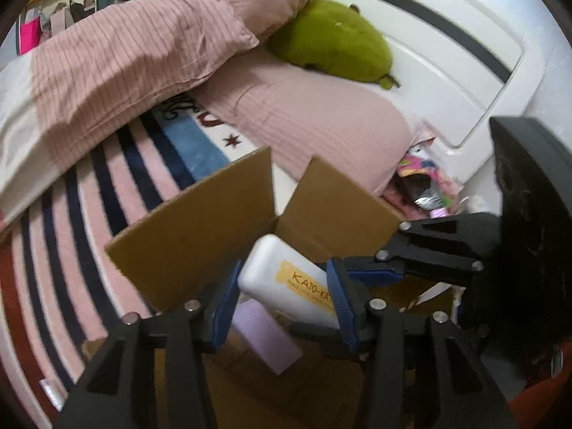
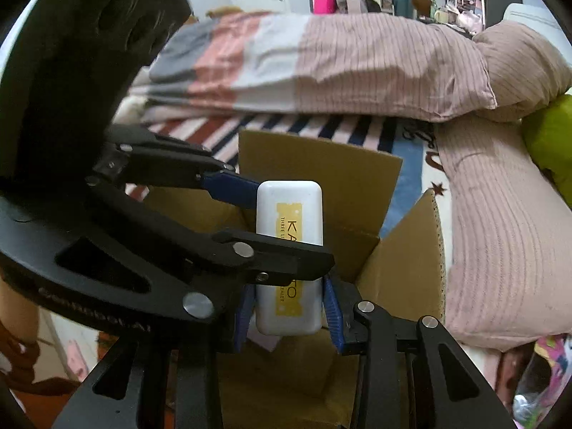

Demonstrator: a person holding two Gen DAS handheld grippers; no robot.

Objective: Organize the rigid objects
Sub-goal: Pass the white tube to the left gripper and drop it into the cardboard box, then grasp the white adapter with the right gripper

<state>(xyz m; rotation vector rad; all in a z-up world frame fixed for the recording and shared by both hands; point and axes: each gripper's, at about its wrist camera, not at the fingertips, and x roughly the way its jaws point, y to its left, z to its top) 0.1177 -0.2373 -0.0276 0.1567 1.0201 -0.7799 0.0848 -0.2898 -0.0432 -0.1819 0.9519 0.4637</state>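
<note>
A white plastic case with a yellow KATO label [image 1: 286, 280] [image 2: 289, 250] hangs over an open cardboard box [image 1: 200, 228] [image 2: 404, 257]. My right gripper [image 2: 289, 307] is shut on its lower end, blue pads on both sides. My left gripper [image 1: 284, 293] straddles the same case with its blue pads at its sides; contact is unclear. In the left wrist view the right gripper [image 1: 361, 271] reaches in from the right. In the right wrist view the left gripper's fingers [image 2: 228, 184] cross from the left, one above and one in front of the case. A lilac block [image 1: 266, 336] lies inside the box.
The box stands on a striped pink and navy blanket [image 1: 82, 221] on a bed. Pink ribbed pillows [image 1: 321, 121] [image 2: 500, 236] and a folded quilt [image 2: 321, 60] lie behind. A green plush [image 1: 332, 43] rests by the white headboard [image 1: 447, 82]. Colourful clutter [image 1: 425, 182] sits right of the box.
</note>
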